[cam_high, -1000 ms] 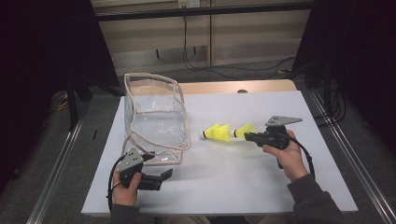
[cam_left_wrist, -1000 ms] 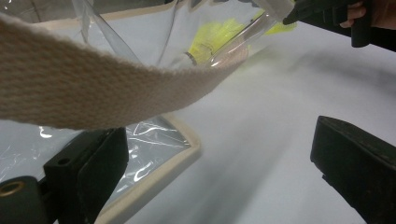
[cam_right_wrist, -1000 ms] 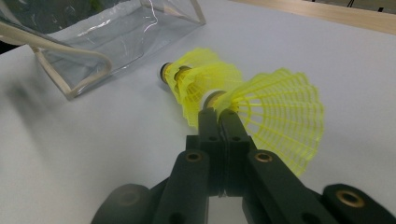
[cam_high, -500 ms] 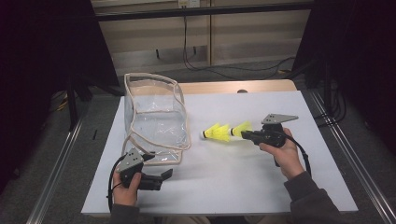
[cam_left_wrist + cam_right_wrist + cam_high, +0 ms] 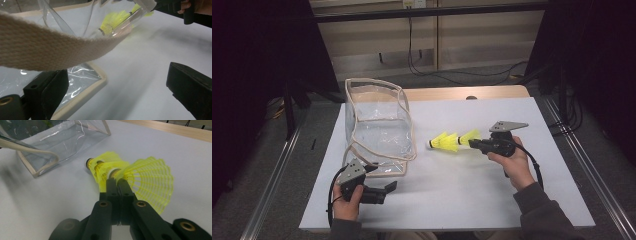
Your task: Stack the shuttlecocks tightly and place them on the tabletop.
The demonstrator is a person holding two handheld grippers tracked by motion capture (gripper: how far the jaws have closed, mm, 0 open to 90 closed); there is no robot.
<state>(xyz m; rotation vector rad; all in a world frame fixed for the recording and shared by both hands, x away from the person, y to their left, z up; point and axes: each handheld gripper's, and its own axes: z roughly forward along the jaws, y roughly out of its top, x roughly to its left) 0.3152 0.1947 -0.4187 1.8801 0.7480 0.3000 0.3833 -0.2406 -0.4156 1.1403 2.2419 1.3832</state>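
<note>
We see right gripper (image 5: 117,180) clenched on yellow plastic-skirted shuttlecock (image 5: 150,182); second yellow shuttlecock (image 5: 103,167) lies just beside. Left gripper (image 5: 117,85) released beside clear cream-trimmed plastic bag (image 5: 379,125).

Two yellow shuttlecocks, one (image 5: 445,142) lying on the desk (image 5: 452,190) and another (image 5: 470,136) beside it. One clear plastic bag (image 5: 379,125) with beige webbing trim. Two tools, left (image 5: 388,188) and right (image 5: 473,143).

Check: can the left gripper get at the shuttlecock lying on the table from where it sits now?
Probably not directly. The left gripper rests open at the near corner of the clear bag, and the bag's side and webbing strap stand between it and the lying shuttlecock. It would have to swing around the bag.
</note>
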